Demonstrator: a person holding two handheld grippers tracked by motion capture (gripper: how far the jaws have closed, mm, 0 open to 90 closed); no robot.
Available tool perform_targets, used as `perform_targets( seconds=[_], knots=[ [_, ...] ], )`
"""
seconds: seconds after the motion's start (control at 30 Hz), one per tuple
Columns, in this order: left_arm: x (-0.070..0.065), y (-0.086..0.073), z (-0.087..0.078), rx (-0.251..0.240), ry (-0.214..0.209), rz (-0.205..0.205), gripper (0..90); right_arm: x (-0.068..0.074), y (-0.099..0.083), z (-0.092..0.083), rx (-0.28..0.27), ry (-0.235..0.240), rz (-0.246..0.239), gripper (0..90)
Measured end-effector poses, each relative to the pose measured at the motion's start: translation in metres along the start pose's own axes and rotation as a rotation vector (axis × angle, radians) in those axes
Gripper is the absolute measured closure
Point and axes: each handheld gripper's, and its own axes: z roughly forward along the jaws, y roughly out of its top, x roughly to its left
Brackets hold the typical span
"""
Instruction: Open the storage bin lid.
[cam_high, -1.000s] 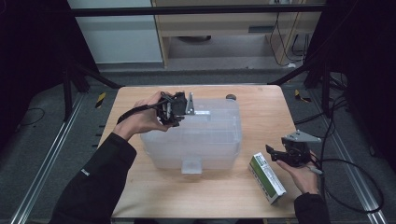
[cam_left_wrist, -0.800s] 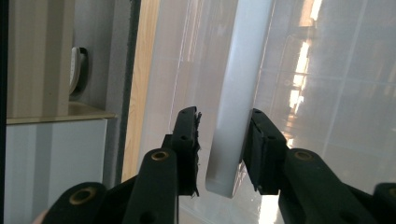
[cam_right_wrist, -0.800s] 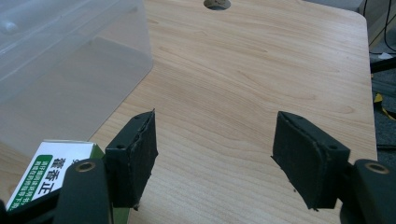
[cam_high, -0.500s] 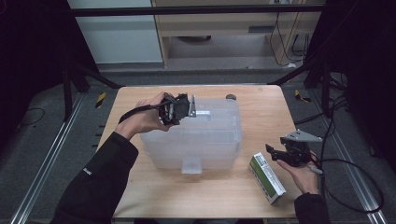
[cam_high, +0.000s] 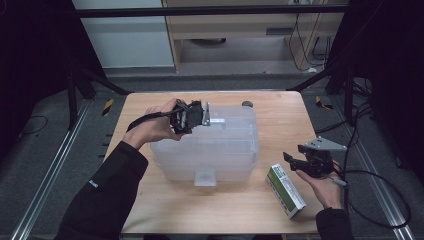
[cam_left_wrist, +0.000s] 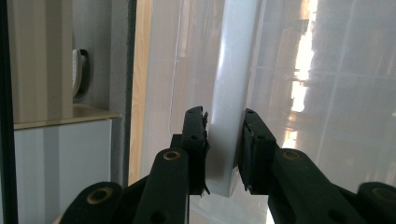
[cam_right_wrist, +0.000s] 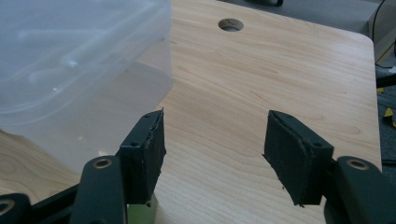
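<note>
Left gripper view: the left gripper (cam_left_wrist: 224, 154), its jaws having just been closing, is clamped on the latch (cam_left_wrist: 229, 93) of the clear bin (cam_high: 210, 145) at mid-table. The right gripper (cam_right_wrist: 212, 154) is held open, empty. Next, the latch likely needs lifting.

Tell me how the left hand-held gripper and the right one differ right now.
The left hand-held gripper has just been closing, its jaws now clamped on the clear storage bin's latch; the right hand-held gripper has also been closing but holds nothing, jaws wide above the table. Left sits at the bin's far corner, right beside the green box.
</note>
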Motion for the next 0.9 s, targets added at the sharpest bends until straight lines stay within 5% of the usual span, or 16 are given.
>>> perform_targets(
  seconds=[0.57,0.9],
  knots=[
    [0.006,0.000,-0.002,0.001,0.018,-0.009,73.4,0.025,0.022,-0.010,-0.016,0.074,-0.030,45.6],
    [0.014,0.000,-0.003,-0.003,0.025,-0.042,72.5,0.032,0.028,-0.012,-0.013,0.101,-0.046,56.9]
  ],
)
